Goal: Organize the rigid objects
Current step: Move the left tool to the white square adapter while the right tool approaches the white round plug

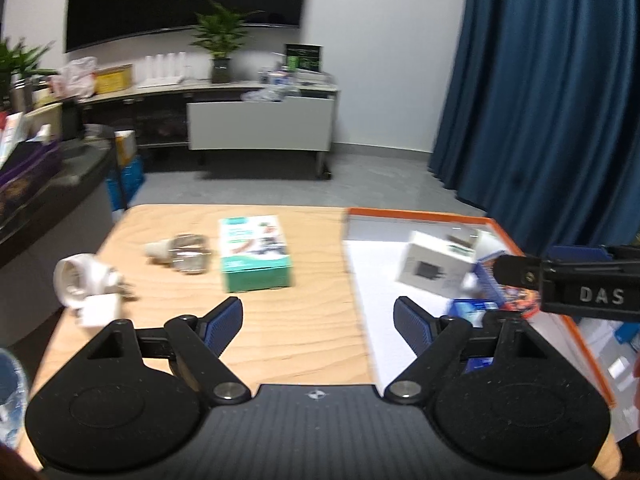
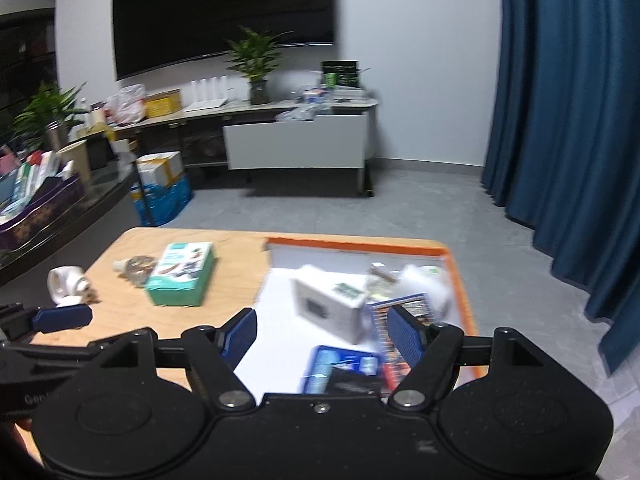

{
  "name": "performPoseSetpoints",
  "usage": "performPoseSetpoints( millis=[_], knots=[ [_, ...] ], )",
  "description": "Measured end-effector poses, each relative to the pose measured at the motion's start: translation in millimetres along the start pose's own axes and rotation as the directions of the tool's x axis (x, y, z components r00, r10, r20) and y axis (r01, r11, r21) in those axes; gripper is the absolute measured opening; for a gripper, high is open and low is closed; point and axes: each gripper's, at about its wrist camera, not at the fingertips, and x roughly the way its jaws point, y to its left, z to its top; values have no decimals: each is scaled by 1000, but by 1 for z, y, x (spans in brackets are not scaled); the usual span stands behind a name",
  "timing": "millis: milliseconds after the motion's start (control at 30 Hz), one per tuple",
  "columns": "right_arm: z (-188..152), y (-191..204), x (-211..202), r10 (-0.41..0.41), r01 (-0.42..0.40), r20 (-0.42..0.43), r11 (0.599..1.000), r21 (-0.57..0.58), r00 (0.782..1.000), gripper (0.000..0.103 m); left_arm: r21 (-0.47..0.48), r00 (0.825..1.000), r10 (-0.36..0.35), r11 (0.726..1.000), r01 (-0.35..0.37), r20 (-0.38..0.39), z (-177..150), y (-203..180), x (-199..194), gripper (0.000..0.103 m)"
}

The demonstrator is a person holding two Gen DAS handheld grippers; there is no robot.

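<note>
Both grippers hang above the wooden bench (image 1: 280,344), each with its fingers spread wide and holding nothing. The left gripper (image 1: 318,320) sits over the seam between bare wood and the orange-rimmed tray (image 1: 416,211); the right gripper (image 2: 322,334) sits over the tray's near half.

Sorted so far, as we judge it: a white box (image 2: 328,308) lies tilted in the tray, near a blue packet (image 2: 344,366) and other small items too blurred to name.

Unsorted, on the wood left of the tray: a green box (image 1: 254,258) lying flat, a clear bulb-like piece (image 1: 182,254) just beside it, a white round plug (image 1: 80,280) near the left edge, and a small white cube (image 1: 98,311) touching the plug.

Risks we foresee: the round plug may roll or slip between flat pads; the cube, lying against it, could be nudged off the nearby bench edge; the white box, tilted, may topple when another item lands; and the two grippers, working close together, may collide over the tray rim.
</note>
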Motion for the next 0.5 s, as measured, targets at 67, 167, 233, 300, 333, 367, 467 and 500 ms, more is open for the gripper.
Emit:
performPoseSetpoints(
  millis=[67,167,233,300,333,367,467,500],
  knots=[
    [-2,12,1,17,-17,-5,1000,-18,1000,85,-16,1000,30,999,-30,2,-3,16,-3,85],
    [-2,28,4,39,-39,-9,998,-40,999,85,-45,997,81,996,-81,-2,-8,41,-8,86],
    [-3,38,7,53,-54,-16,997,-51,998,86,-69,994,110,991,-111,-11,-12,58,-9,87],
    [-5,46,10,64,-65,-24,996,-61,998,86,-90,990,141,986,-143,-24,-16,74,-9,87],
    [-6,50,11,70,-72,-28,995,-68,997,86,-99,987,155,983,-157,-28,-18,81,-9,87],
    [-7,55,12,77,-79,-30,994,-76,997,86,-109,985,168,979,-170,-30,-20,88,-10,87],
    [-8,65,18,91,-94,-40,991,-95,995,86,-144,979,199,969,-202,-38,-22,108,-8,89],
    [-9,68,19,94,-98,-43,990,-99,995,86,-154,977,209,965,-213,-38,-23,114,-7,90]
  ],
)
